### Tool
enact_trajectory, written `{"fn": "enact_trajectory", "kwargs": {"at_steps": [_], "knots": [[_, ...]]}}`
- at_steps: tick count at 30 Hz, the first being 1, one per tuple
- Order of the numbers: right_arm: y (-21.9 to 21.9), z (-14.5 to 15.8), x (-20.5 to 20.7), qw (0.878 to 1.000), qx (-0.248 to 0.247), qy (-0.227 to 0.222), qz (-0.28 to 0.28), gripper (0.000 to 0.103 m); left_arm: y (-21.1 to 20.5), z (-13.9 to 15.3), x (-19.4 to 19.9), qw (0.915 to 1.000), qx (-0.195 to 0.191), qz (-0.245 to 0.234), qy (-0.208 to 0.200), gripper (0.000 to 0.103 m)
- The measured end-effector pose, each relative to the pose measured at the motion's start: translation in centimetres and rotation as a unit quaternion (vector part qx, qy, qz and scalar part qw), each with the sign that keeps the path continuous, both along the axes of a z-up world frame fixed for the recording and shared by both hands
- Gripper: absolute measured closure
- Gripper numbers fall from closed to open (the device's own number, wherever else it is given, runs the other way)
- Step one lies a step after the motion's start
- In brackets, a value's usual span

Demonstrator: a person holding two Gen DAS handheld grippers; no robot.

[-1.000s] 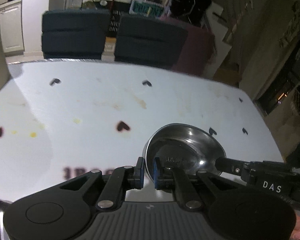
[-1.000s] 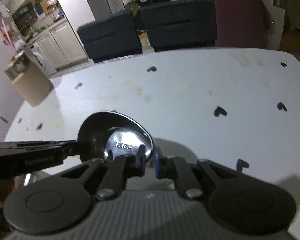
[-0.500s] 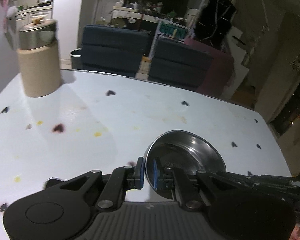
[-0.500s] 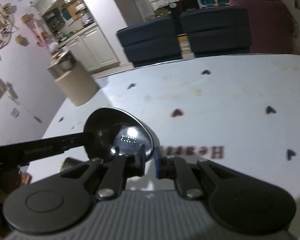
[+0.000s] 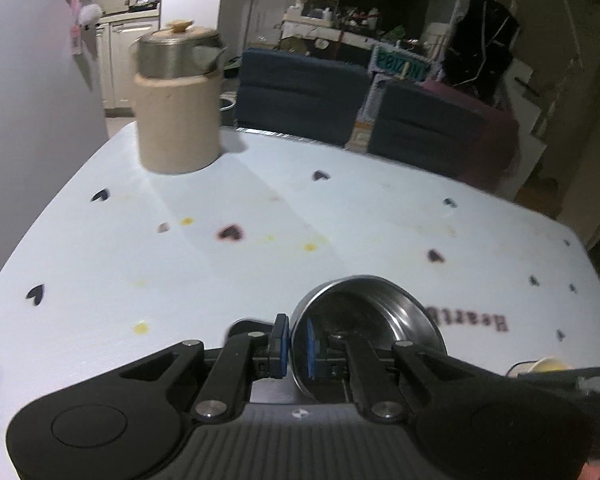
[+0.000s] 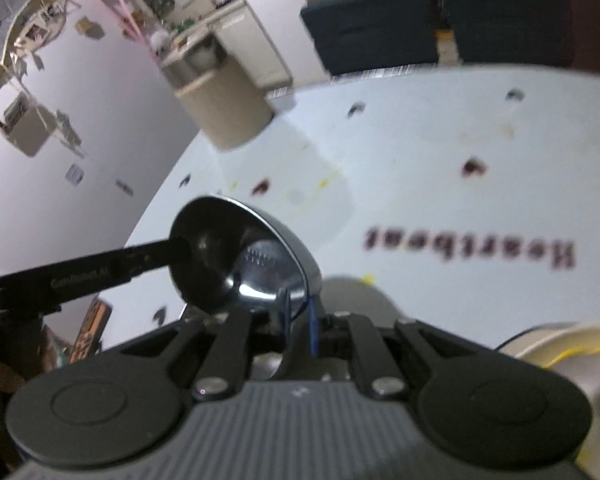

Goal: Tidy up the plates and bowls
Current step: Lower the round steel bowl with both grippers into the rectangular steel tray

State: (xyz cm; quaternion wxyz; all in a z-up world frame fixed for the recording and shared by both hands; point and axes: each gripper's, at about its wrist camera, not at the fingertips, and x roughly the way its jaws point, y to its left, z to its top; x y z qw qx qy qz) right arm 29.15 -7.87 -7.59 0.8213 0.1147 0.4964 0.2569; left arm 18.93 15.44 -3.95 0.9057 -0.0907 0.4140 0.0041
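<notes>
A shiny steel bowl (image 5: 368, 320) hangs just over the white table (image 5: 220, 272), gripped from two sides. My left gripper (image 5: 296, 346) is shut on its near rim, one blue pad inside the wall and one outside. In the right wrist view the same bowl (image 6: 244, 256) tilts its hollow to the left, and my right gripper (image 6: 300, 320) is shut on its rim at the lower right. The left gripper's black body (image 6: 100, 272) reaches in from the left to the bowl's far rim.
A beige canister (image 5: 178, 120) with a steel pot in it stands at the table's far left corner. Dark chairs (image 5: 300, 96) line the far edge. A pale yellowish bowl (image 6: 560, 352) sits at lower right. An orange-edged object (image 6: 92, 324) lies at the left edge.
Both grippers have carried the bowl leftward across the table. The canister has come into view and grown nearer, and the printed lettering has slid to the right. Both grips are unchanged.
</notes>
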Motion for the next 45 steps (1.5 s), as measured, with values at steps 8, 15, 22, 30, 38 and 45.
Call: {"fn": "enact_trajectory", "kwargs": {"at_steps": [8,15,22,30,38,45], "knots": [[3.9,-2.0,-0.4,0.998,-0.022,0.035,0.047,0.091,2.1,-1.9,0.0,0.9995,0.018,0.007,0.024,0.093],[4.3,-2.4,-0.7,0.997,-0.024,0.044,0.064,0.091,3.0,-3.8,1.1,0.9985,0.021,0.006,0.05,0.093],[4.8,-3.6,-0.3,0.996,-0.024,0.061,0.061,0.091,2.6,-5.1,2.2,0.9972,0.031,-0.005,0.067,0.093],[4.6,-3.9,-0.2,0.995,-0.009,0.076,0.059,0.089,2.9,-5.3,2.7,0.9979,0.019,-0.007,0.062,0.091],[4.6,-3.8,-0.2,0.996,-0.009,0.075,0.054,0.081,2.7,-5.5,2.9,0.9983,0.012,-0.014,0.055,0.091],[4.0,-2.5,-0.2,0.997,-0.001,0.068,0.047,0.081,2.7,-5.3,3.1,0.9987,0.009,-0.017,0.046,0.088]]}}
